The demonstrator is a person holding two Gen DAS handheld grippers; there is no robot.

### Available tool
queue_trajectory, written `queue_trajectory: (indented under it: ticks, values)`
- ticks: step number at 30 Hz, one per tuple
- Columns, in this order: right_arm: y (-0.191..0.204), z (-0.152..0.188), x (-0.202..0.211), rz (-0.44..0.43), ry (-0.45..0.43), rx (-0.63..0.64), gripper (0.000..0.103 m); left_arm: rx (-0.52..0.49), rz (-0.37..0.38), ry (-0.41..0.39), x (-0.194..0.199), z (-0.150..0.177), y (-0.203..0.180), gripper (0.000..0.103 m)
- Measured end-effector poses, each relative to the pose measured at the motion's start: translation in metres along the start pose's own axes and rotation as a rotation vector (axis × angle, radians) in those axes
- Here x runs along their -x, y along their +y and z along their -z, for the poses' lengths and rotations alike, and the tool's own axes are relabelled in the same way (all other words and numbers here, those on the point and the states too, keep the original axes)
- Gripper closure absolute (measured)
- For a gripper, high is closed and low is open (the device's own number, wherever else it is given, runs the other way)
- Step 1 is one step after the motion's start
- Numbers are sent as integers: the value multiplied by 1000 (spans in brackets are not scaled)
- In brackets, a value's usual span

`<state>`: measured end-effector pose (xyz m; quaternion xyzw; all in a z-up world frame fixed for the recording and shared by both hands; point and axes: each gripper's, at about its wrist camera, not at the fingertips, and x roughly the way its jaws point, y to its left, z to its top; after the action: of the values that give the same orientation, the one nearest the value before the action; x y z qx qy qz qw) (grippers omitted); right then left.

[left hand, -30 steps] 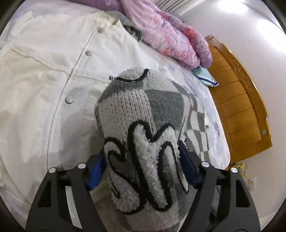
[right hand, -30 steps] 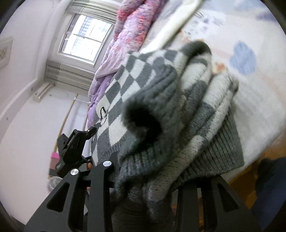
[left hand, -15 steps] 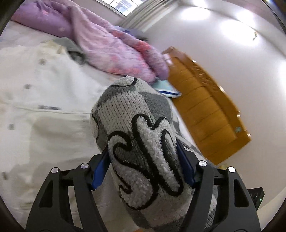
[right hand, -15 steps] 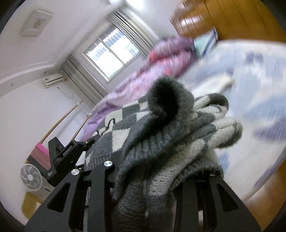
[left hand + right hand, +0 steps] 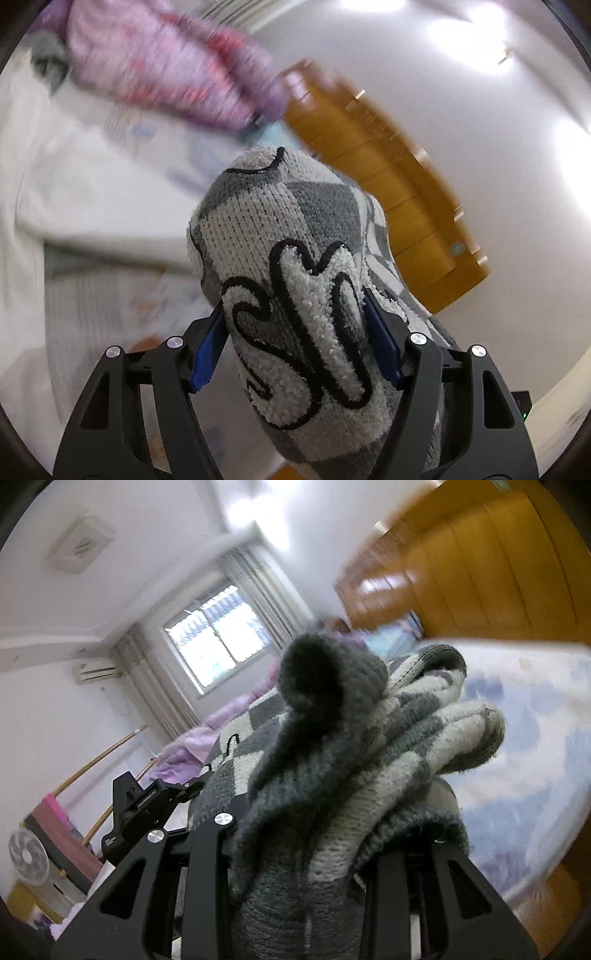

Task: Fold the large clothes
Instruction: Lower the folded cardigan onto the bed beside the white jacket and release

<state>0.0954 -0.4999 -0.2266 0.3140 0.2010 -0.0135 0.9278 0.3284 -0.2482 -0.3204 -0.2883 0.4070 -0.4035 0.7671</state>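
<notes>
A grey and white checkered knit sweater (image 5: 280, 236) with black outlined fluffy lettering is bunched between the blue pads of my left gripper (image 5: 295, 339), which is shut on it and holds it above the bed. The same sweater (image 5: 351, 746) fills the right wrist view, where my right gripper (image 5: 314, 849) is shut on a thick fold with a grey ribbed edge. The left gripper's body (image 5: 147, 805) shows at the left of the right wrist view, beside the sweater. A white buttoned garment (image 5: 74, 192) lies spread on the bed below.
A pink and purple fluffy blanket (image 5: 166, 74) lies at the bed's far side. A wooden headboard (image 5: 388, 192) stands at the right, also in the right wrist view (image 5: 480, 561). The patterned bedsheet (image 5: 535, 720), a window (image 5: 214, 635) and a fan (image 5: 26, 853) are visible.
Both grippers have lifted and tilted upward with the sweater still held. The views swing from the bed surface toward the walls, window and headboard. The background is motion-blurred.
</notes>
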Motion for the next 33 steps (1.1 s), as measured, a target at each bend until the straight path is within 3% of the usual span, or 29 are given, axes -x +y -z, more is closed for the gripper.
queue_trajectory:
  ticks: [3,5,9,12,15,21,33]
  values:
    - [-49,43,-22,97,158,-174,75,33,-160,129,-32,35,38,35]
    - [-63,71,-31,162,232,-251,74,6,-220,162,-36,52,50,33]
    - [-57,86,-34,240,287,-250,71,-73,-286,184,-32,62,47,29]
    - [-51,90,-49,299,368,-203,68,-165,-372,178,-29,61,37,20]
    - [-57,93,-56,301,377,-214,65,-215,-417,180,-24,59,27,19]
    - [-63,91,-61,330,381,-198,57,-214,-465,196,-23,54,30,14]
    - [-24,94,-45,384,414,-150,44,-297,-582,140,35,56,11,12]
